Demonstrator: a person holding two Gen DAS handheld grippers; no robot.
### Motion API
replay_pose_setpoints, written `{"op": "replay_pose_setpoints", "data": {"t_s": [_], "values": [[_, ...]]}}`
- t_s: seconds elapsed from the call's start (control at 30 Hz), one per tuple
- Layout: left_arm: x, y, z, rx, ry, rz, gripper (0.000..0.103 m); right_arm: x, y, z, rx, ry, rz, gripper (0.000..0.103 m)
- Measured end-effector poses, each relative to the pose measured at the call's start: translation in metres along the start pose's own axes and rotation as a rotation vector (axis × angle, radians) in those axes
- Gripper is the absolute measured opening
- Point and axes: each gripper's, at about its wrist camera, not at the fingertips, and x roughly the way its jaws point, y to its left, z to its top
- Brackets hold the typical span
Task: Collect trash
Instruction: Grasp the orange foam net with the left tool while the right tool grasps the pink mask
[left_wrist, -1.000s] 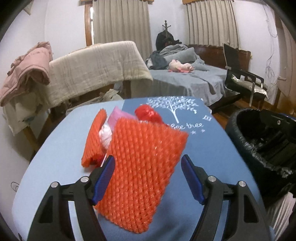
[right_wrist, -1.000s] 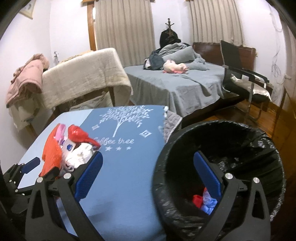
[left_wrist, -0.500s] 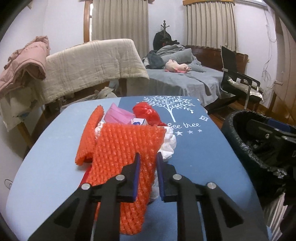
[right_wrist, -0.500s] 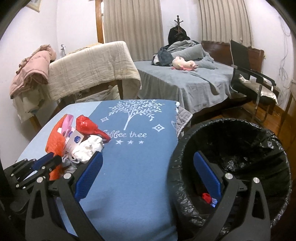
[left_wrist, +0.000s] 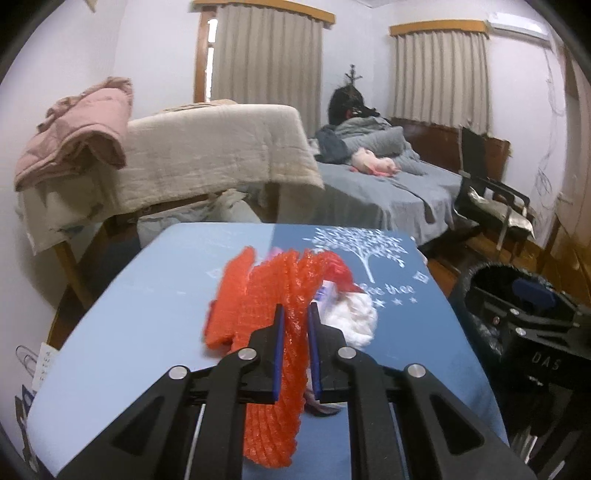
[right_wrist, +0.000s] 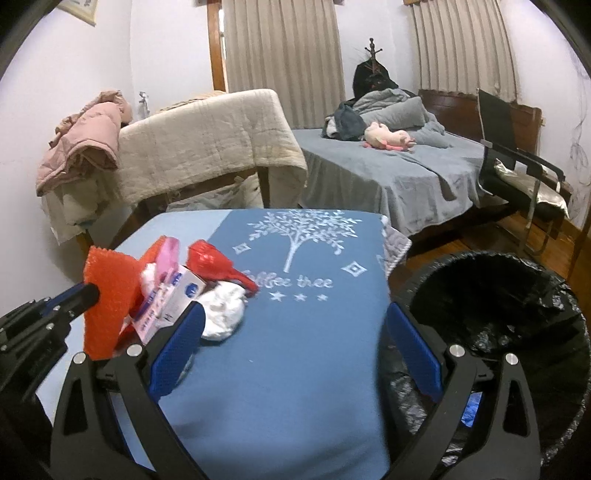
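Observation:
My left gripper (left_wrist: 295, 314) is shut on an orange foam net sleeve (left_wrist: 275, 417) and holds it lifted above the blue tablecloth (left_wrist: 147, 332); the sleeve also shows in the right wrist view (right_wrist: 107, 295). Behind it lie a second orange net (left_wrist: 232, 295), a red wrapper (right_wrist: 214, 262), a white crumpled tissue (right_wrist: 223, 310), a pink pack (right_wrist: 170, 254) and a small white-blue box (right_wrist: 173, 299). My right gripper (right_wrist: 293, 354) is open and empty, over the table's right part beside the black-lined trash bin (right_wrist: 509, 295).
The bin (left_wrist: 491, 280) stands off the table's right edge with some trash inside. Beyond the table are a blanket-draped rack (right_wrist: 207, 136), a grey bed (right_wrist: 406, 166) and a black chair (right_wrist: 517, 170).
My left gripper closed on the orange net sleeve and raised it off the table, bunching it narrower. My right gripper shifted left, from over the bin toward the table.

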Motion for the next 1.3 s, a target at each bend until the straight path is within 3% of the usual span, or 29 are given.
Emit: {"op": "replay_pose_setpoints", "data": {"t_s": [0.5,0.63,1.07,1.17,1.27,1.3], "values": [[0.000,0.075,0.019,-0.075,-0.041,0.161,0.012,0.024,0.063,0.029,-0.070,-0.030,0.099,0.093],[0.015,0.091,0.016,-0.095,-0.013,0.181,0.012,0.044,0.086,0.033,-0.104,-0.008,0.131,0.085],[0.051,0.121,0.014,-0.156,0.031,0.182,0.012,0.121,0.132,0.033,-0.187,0.100,0.170,0.072],[0.054,0.122,0.016,-0.154,0.031,0.177,0.012,0.132,0.134,0.030,-0.191,0.126,0.181,0.058],[0.054,0.122,0.016,-0.157,0.032,0.177,0.012,0.137,0.136,0.031,-0.202,0.160,0.226,0.035],[0.054,0.122,0.016,-0.160,0.033,0.176,0.012,0.137,0.136,0.031,-0.202,0.164,0.243,0.022]]}}
